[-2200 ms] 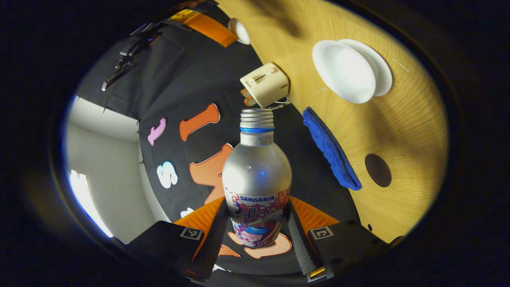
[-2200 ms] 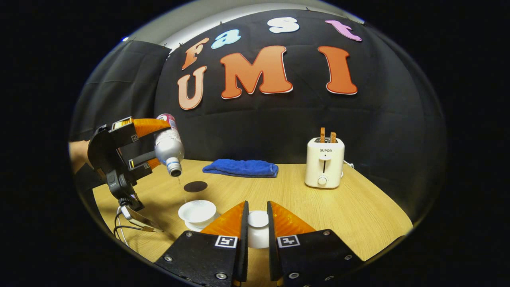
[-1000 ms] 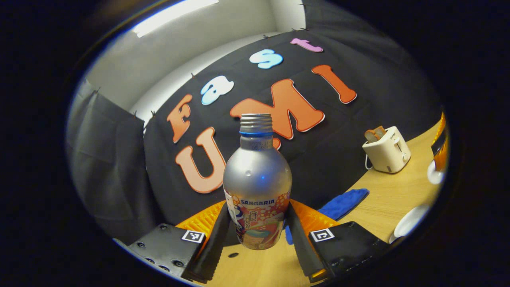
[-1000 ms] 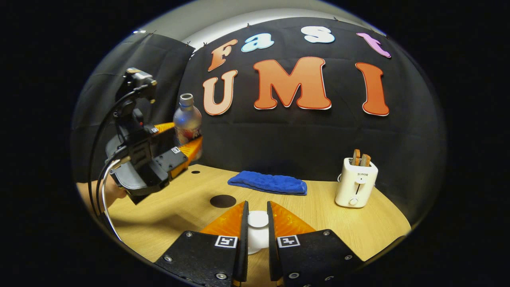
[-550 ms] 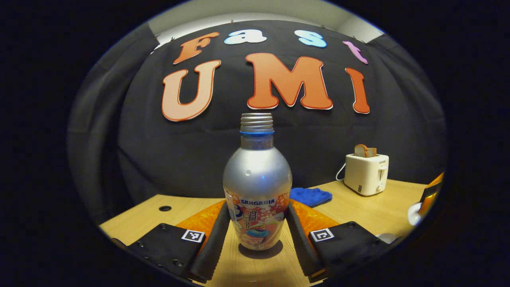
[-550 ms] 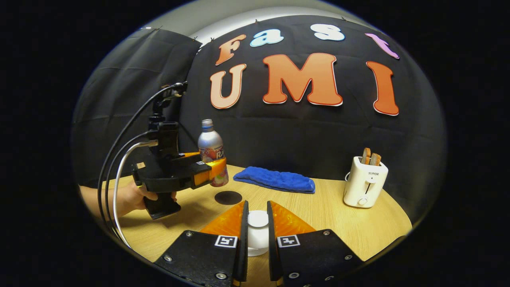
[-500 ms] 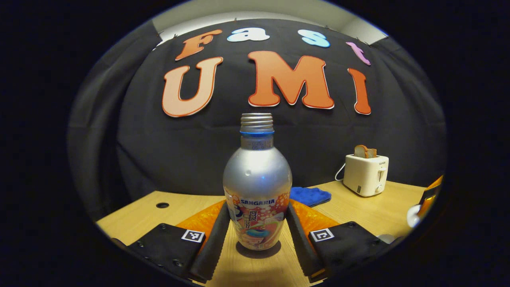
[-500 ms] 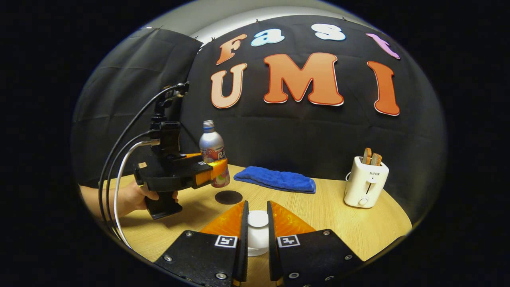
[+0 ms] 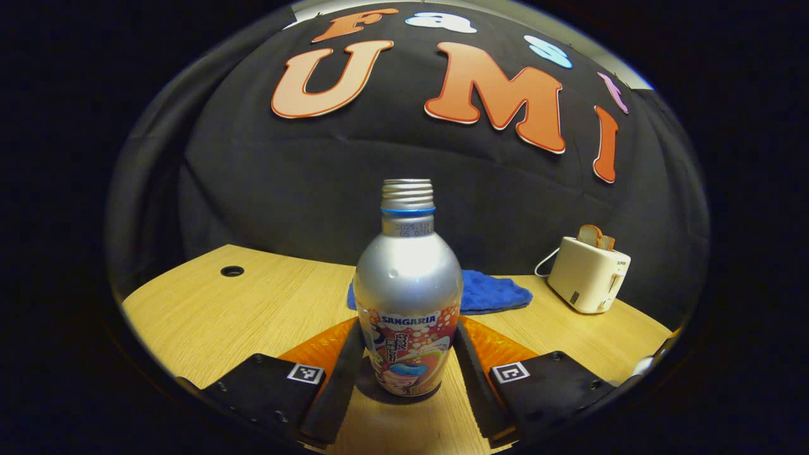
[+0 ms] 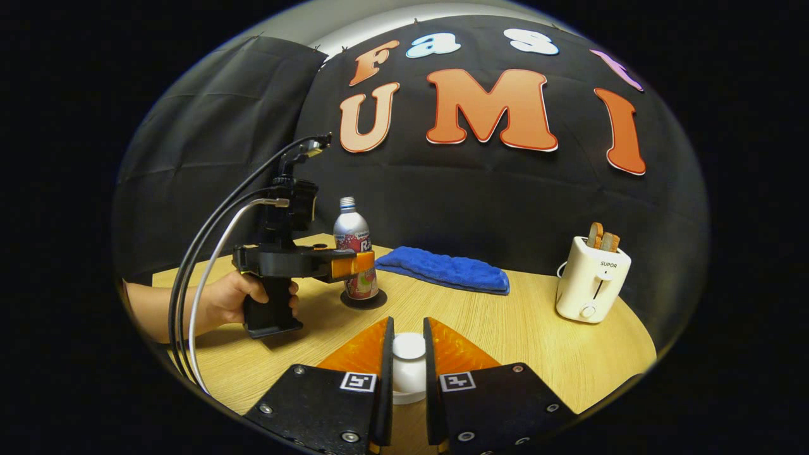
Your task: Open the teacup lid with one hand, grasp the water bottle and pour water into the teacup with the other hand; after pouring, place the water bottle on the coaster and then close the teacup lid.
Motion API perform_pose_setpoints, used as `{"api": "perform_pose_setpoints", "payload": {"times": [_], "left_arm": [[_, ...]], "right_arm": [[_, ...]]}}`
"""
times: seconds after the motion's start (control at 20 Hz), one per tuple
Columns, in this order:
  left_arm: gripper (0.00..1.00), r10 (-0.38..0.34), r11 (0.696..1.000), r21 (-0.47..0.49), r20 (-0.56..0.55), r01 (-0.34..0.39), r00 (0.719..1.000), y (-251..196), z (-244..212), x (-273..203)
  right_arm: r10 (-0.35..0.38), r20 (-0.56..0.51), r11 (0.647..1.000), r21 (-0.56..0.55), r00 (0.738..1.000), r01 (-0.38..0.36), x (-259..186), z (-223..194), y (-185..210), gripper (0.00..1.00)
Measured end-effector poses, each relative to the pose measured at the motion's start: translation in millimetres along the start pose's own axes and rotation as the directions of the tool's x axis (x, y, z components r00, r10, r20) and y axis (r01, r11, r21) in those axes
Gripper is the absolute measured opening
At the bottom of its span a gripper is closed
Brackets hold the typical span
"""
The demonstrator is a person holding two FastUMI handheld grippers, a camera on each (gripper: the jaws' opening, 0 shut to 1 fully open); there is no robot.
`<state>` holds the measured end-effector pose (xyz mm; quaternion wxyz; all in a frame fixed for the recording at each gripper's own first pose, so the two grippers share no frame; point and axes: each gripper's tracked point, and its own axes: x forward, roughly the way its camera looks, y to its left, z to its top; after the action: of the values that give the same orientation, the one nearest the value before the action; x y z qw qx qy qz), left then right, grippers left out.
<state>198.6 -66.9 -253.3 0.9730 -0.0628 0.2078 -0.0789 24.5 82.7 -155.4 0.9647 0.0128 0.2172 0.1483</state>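
Bottle (image 9: pixel 407 297), pinched upright between the left gripper (image 9: pixel 407 373) fingers on the coaster (image 10: pixel 361 299), could topple if released crookedly, while the right gripper (image 10: pixel 407 373) clamps the teacup lid (image 10: pixel 409 368).

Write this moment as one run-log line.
left gripper: shut on bottle | bottle: upright on coaster | right gripper: shut on lid | next: release bottle
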Motion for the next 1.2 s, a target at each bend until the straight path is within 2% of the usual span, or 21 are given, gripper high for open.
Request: {"api": "perform_pose_setpoints", "payload": {"times": [0.05, 0.15, 0.2, 0.35, 0.4, 0.45, 0.5, 0.6, 0.95, 1.2], "left_arm": [[0.81, 0.003, 1.000, 0.004, -0.011, -0.003, 1.000, 0.2, -2.7, 3.4], [0.77, 0.002, 1.000, 0.017, -0.024, -0.001, 1.000, 0.5, -8.6, 5.4], [0.81, -0.002, 1.000, 0.015, -0.019, 0.002, 1.000, 0.2, -6.4, 7.5], [0.84, -0.020, 0.999, 0.038, -0.038, 0.022, 0.999, -4.9, -10.4, 7.6], [0.82, -0.029, 0.999, 0.040, -0.048, 0.031, 0.998, -7.9, -12.3, 8.3], [0.87, -0.040, 0.998, 0.037, -0.057, 0.042, 0.998, -9.7, -13.5, 6.3], [0.84, -0.052, 0.998, 0.030, -0.060, 0.053, 0.997, -11.7, -14.3, 4.9], [1.00, -0.056, 0.998, 0.021, -0.050, 0.058, 0.997, -12.7, -13.2, 0.3], [0.99, -0.071, 0.996, 0.042, -0.033, 0.072, 0.997, -18.0, -5.7, -34.6], [0.99, -0.063, 0.998, -0.016, 0.025, 0.064, 0.998, -10.7, 5.7, -79.8]], "right_arm": [[0.007, -0.011, 1.000, 0.002, 1.000, -0.007, 2.1, -3.1, 1.0, 0.22], [0.010, -0.028, 1.000, 0.002, 1.000, -0.010, 7.0, -8.9, 0.8, 0.23], [0.011, -0.032, 1.000, 0.002, 0.999, -0.011, 9.1, -11.0, 0.9, 0.22], [0.019, -0.046, 1.000, 0.018, 0.999, -0.018, 12.9, -15.2, 2.4, 0.22], [0.024, -0.049, 0.999, 0.024, 0.998, -0.023, 14.4, -16.6, 3.5, 0.23], [0.028, -0.055, 0.999, 0.031, 0.998, -0.026, 15.4, -18.9, 5.1, 0.22], [0.030, -0.060, 0.999, 0.032, 0.998, -0.029, 15.9, -21.2, 6.1, 0.22], [0.026, -0.069, 0.999, 0.023, 0.997, -0.025, 18.5, -23.9, 6.4, 0.23], [0.027, -0.058, 0.998, 0.053, 0.998, -0.024, 29.4, -31.3, 9.9, 0.22], [0.014, -0.049, 0.999, 0.030, 0.999, -0.013, 30.4, -35.7, 10.3, 0.22]]}}
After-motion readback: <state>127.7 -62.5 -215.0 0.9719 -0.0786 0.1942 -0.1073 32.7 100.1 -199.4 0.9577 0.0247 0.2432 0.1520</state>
